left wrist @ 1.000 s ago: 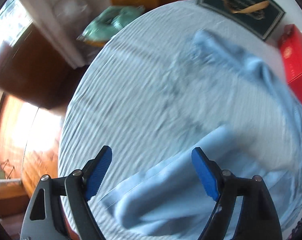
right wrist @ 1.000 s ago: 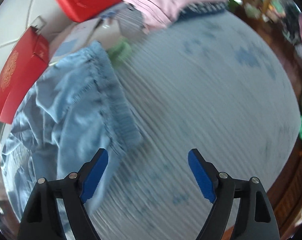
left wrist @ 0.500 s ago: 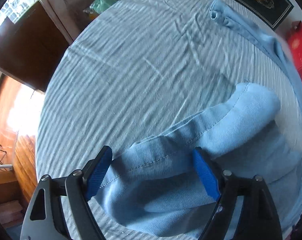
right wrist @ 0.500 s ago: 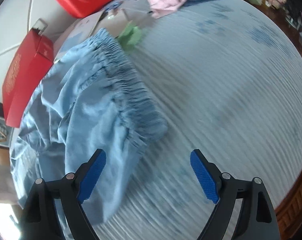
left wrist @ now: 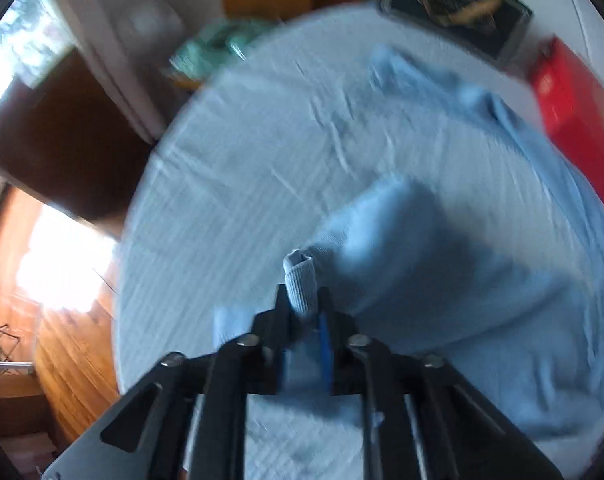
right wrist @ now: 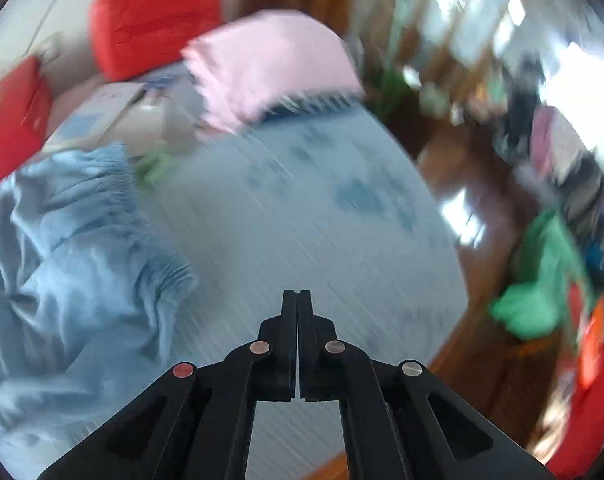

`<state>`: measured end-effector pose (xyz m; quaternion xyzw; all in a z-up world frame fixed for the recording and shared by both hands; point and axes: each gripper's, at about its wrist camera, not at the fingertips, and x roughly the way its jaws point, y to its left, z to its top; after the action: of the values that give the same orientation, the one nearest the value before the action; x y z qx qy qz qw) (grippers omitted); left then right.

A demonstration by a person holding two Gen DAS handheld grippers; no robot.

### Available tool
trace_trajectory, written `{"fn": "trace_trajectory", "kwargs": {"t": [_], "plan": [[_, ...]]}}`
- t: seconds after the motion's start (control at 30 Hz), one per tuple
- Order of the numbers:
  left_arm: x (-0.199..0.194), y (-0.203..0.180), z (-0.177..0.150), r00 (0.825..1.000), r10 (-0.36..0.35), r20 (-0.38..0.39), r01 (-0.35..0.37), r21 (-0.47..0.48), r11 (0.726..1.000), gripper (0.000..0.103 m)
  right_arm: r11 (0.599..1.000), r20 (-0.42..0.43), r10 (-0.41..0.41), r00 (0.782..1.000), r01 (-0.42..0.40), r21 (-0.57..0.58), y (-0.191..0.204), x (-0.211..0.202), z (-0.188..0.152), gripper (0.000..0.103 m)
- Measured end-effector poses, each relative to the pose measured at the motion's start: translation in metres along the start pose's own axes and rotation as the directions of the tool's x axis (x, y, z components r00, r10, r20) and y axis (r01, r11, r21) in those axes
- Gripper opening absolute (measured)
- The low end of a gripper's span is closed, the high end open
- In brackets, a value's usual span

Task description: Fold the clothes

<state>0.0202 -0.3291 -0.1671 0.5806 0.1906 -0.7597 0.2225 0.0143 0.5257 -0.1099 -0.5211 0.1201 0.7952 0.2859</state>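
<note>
A pair of light blue trousers [left wrist: 441, 272] lies crumpled on a round table with a pale blue striped cloth [left wrist: 242, 184]. My left gripper [left wrist: 302, 300] is shut on a fold of the trouser hem, which sticks up between the fingers and lifts off the cloth. In the right wrist view the trousers' elastic waistband [right wrist: 142, 232] lies at the left. My right gripper [right wrist: 297, 296] is shut with nothing between its jaws, above bare cloth to the right of the waistband. Both views are blurred.
Red boxes [left wrist: 577, 120] and a dark framed picture [left wrist: 457, 4] stand at the table's far edge. A pink folded garment [right wrist: 270, 64] and a red bag [right wrist: 154, 16] lie at the back. Wooden floor and green items [right wrist: 537, 280] lie beyond the table's edge.
Both grippers have gone from open to shut. The left one has closed on the trouser hem and lifted it. The right one has closed empty and swung right, away from the waistband.
</note>
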Motion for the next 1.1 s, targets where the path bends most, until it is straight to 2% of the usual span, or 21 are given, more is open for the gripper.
{"fn": "trace_trajectory", "kwargs": {"t": [0.03,0.1,0.17,0.2,0.23,0.3,0.4,0.5,0.67,0.7,0.73,0.77,0.8,0.83,0.87,0.9,0.93,0.97,1.03,1.07,1.1], "plan": [[0.003,0.002,-0.004,0.999,-0.031,-0.036,0.031,-0.009,0.999,0.022,0.999,-0.019,0.003,1.0,-0.002,0.036,-0.019,0.003,-0.004,0.001],[-0.003,0.009,-0.006,0.998,-0.055,-0.008,0.055,-0.028,0.998,0.027,0.994,-0.039,0.098,0.994,-0.096,0.048,-0.023,0.004,-0.018,0.004],[-0.013,0.024,0.003,0.999,-0.015,0.052,0.019,-0.07,0.997,0.049,0.972,-0.054,0.218,0.974,-0.212,0.1,-0.02,0.012,-0.025,0.026],[-0.013,0.028,0.008,0.998,0.008,0.064,-0.004,-0.076,0.997,0.067,0.955,-0.059,0.275,0.96,-0.265,0.134,-0.018,0.017,-0.027,0.048],[-0.013,0.033,0.013,0.997,0.032,0.076,-0.026,-0.081,0.996,0.076,0.946,-0.068,0.299,0.952,-0.287,0.149,-0.012,0.023,-0.028,0.07],[-0.009,0.037,0.019,0.996,0.05,0.075,-0.044,-0.08,0.996,0.076,0.943,-0.089,0.311,0.946,-0.296,0.152,0.005,0.035,-0.027,0.083],[0.006,0.036,0.02,0.999,0.031,0.037,-0.029,-0.06,0.998,0.076,0.931,-0.118,0.349,0.93,-0.33,0.156,0.033,0.046,-0.023,0.083],[0.029,0.025,0.011,1.0,0.013,-0.007,-0.013,-0.036,0.999,0.076,0.918,-0.128,0.375,0.918,-0.348,0.191,0.043,0.053,-0.023,0.083],[0.07,-0.001,-0.005,0.994,-0.012,-0.108,0.014,0.022,1.0,0.077,0.916,-0.153,0.372,0.916,-0.335,0.22,0.061,0.076,-0.009,0.083],[0.068,-0.008,-0.007,0.997,0.014,-0.077,-0.009,0.058,0.998,0.078,0.919,-0.158,0.366,0.917,-0.33,0.216,0.066,0.081,-0.007,0.083],[0.068,-0.015,-0.009,0.995,-0.023,-0.097,0.031,0.079,0.996,0.078,0.922,-0.164,0.361,0.918,-0.324,0.213,0.071,0.087,-0.004,0.083],[0.066,-0.021,-0.009,0.994,-0.037,-0.103,0.046,0.089,0.995,0.072,0.925,-0.169,0.355,0.92,-0.318,0.209,0.077,0.092,-0.001,0.083],[0.063,-0.026,-0.009,0.993,-0.049,-0.109,0.06,0.098,0.993,0.05,0.937,-0.172,0.333,0.927,-0.305,0.17,0.086,0.094,0.0,0.08],[0.06,-0.033,-0.007,0.993,-0.037,-0.11,0.05,0.11,0.993,0.016,0.948,-0.173,0.311,0.934,-0.291,0.131,0.096,0.096,0.001,0.064],[0.057,-0.039,-0.004,0.993,-0.025,-0.111,0.038,0.121,0.992,0.008,0.957,-0.174,0.289,0.941,-0.277,0.092,0.106,0.098,0.002,0.044],[0.049,-0.042,0.002,0.997,0.01,-0.076,0.0,0.121,0.993,0.008,0.971,-0.166,0.236,0.958,-0.238,0.006,0.121,0.091,0.003,0.012],[0.041,-0.044,0.008,0.998,0.045,-0.04,-0.04,0.12,0.992,0.007,0.977,-0.152,0.184,0.971,-0.197,-0.079,0.135,0.085,0.004,0.012],[0.023,-0.044,0.017,0.991,0.122,0.047,-0.127,0.109,0.986,0.007,0.977,-0.122,0.169,0.978,-0.183,-0.108,0.137,0.073,0.007,0.012],[-0.009,-0.028,0.028,0.979,0.158,0.13,-0.162,0.02,0.987,0.007,0.975,-0.06,0.143,0.988,-0.151,-0.163,0.14,0.047,0.012,0.012],[-0.027,-0.016,0.034,0.971,0.173,0.163,-0.169,-0.037,0.985,0.007,0.978,-0.017,0.152,0.988,-0.153,-0.142,0.126,0.028,0.015,0.012],[-0.033,-0.008,0.036,0.969,0.179,0.173,-0.172,-0.055,0.984,0.007,0.98,0.025,0.161,0.987,-0.157,-0.122,0.112,0.009,0.018,0.011]]}}
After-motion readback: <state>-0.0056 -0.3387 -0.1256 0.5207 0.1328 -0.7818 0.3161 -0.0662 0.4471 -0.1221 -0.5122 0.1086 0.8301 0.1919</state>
